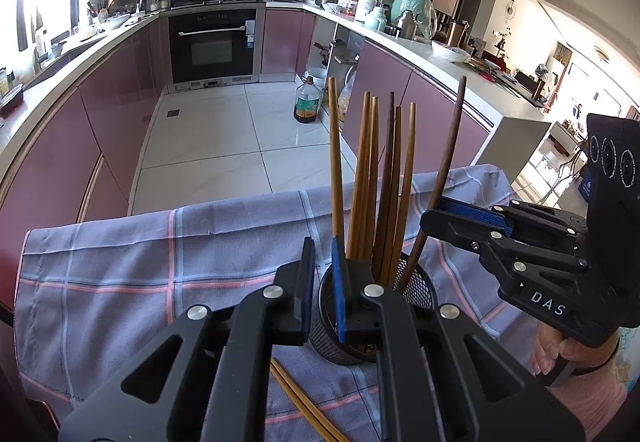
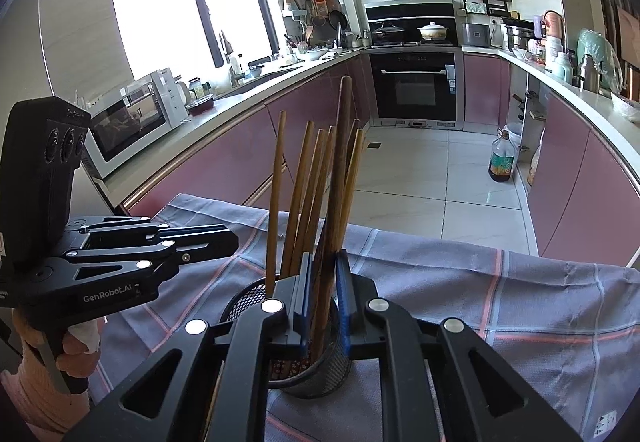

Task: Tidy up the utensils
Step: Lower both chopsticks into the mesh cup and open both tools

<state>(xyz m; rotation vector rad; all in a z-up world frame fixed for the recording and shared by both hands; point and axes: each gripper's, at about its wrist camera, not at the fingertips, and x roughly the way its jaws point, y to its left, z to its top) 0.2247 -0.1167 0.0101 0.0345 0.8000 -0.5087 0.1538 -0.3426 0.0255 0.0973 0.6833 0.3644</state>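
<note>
Currently the right hand-held gripper [image 2: 324,282] is sitting low in the centre of its own view, its jaws bracketing a dark chopstick [image 2: 342,146]. The pads are standing slightly off the wood, so the grip is looking released rather than clamped. The chopstick's lower end is resting inside a black mesh holder [image 1: 420,288], and its top is leaning away from the others, toward the upper right in the left wrist view.

A bundle of lighter chopsticks [image 1: 364,170] is standing nearly upright in the same holder. The holder is sitting on a grey checked cloth [image 1: 160,262] that is covering the worktop.

The left hand-held gripper [image 1: 323,282] is hovering at the holder's left side with its jaws drawn almost together, only a narrow slit showing between them. Whether the holder's rim is being pinched in that slit cannot be told.

Two loose chopsticks [image 1: 304,406] are lying flat on the cloth at the bottom centre of the left wrist view, partly hidden under the left hand-held gripper. A person's hand [image 1: 560,354] is gripping the right tool's handle at the lower right.
</note>
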